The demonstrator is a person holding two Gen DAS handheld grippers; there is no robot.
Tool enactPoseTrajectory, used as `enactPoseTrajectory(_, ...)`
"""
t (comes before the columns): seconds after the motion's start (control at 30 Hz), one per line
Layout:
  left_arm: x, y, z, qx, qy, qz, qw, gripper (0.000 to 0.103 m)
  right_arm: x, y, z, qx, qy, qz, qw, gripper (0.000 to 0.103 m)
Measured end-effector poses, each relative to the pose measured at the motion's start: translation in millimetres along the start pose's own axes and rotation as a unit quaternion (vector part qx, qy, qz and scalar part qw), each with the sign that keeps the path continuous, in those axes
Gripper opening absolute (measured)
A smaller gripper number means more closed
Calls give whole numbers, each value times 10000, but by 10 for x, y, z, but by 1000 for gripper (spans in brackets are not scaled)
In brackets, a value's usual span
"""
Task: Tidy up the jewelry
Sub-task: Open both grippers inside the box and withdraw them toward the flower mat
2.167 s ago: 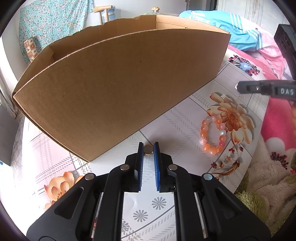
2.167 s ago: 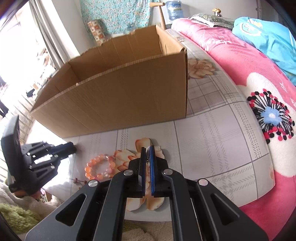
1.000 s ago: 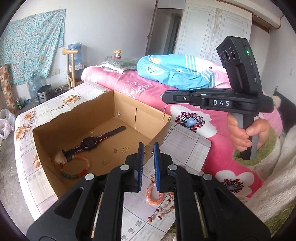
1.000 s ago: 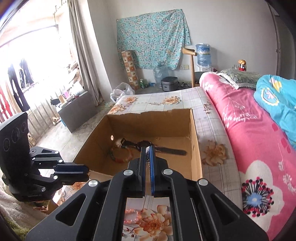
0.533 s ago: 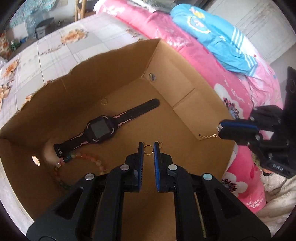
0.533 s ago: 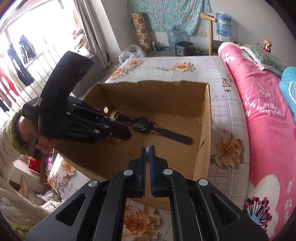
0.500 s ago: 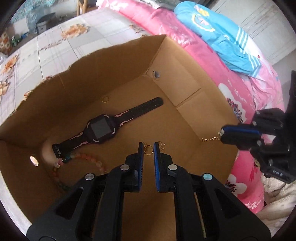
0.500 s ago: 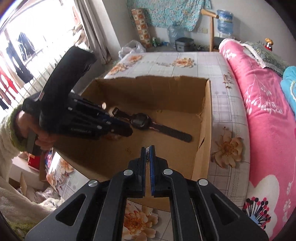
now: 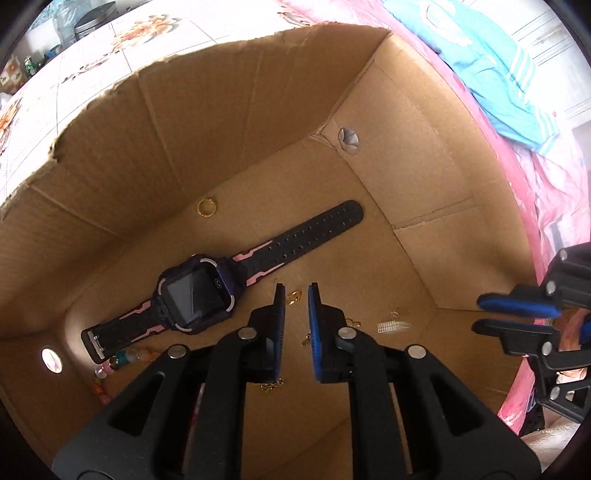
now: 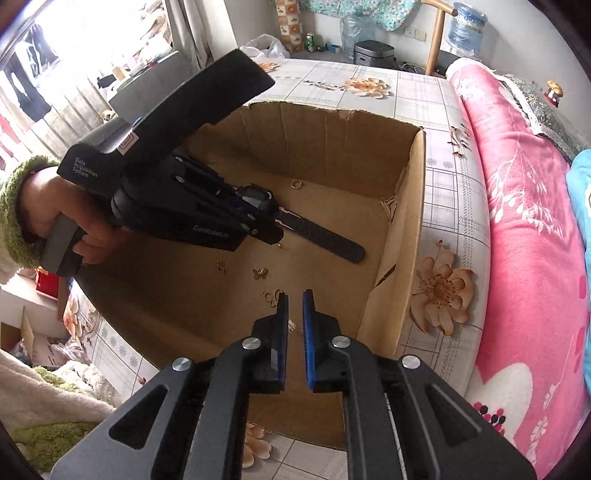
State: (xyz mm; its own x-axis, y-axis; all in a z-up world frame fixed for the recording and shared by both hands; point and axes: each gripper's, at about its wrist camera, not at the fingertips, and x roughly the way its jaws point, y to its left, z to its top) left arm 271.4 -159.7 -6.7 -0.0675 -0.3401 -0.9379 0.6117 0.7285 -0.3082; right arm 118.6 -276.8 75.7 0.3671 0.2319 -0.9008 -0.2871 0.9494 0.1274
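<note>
Cardboard box [image 9: 258, 110]: bead bracelet [image 9: 110, 365] half hidden behind left gripper [image 9: 294, 295].

Daylight comes in from a window [image 10: 33, 85] at the far left, where clothes hang beyond a grey curtain [image 10: 188, 33]. A bed carries a grey sheet [image 10: 436, 110] printed with checks and orange flowers; along its right edge lies a pink blanket [image 10: 528, 229] with a blue garment [image 9: 491, 74] on it. Past the bed's far edge stand a rice cooker [image 10: 373, 53], a water bottle [image 10: 461, 18] and a wooden chair [image 10: 436, 33] against a pale wall [image 10: 517, 40], where a teal floral cloth [image 10: 354, 9] hangs.
</note>
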Motion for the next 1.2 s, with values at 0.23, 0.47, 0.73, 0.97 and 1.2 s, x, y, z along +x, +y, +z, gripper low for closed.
enactPoseTrajectory(0.23, -170, -4, -4, -134, -238, -90, 9996, 22, -233, -140, -33, 373, -450, 84, 9983, 20)
enactPoseTrajectory(0.47, -743, -94, -257, 95, -924, -57, 9957, 32, -535, -164, -169, 668, -1051, 130, 9921, 34)
enactPoseTrajectory(0.73, -1556, -323, -813, 397, -1990, 26, 9792, 49, -934, -77, -561, 1102, -1904, -68, 9755, 51)
enactPoseTrajectory(0.97, -2104, -439, -1645, 733, -2875, 291, 9545, 76, -1125, 77, -970, 1470, -2446, -586, 9566, 72)
enactPoseTrajectory(1.2, -2095, -513, -2446, 925, -2945, 221, 9509, 88, -984, 206, -1351, 1839, -2219, -771, 9545, 76)
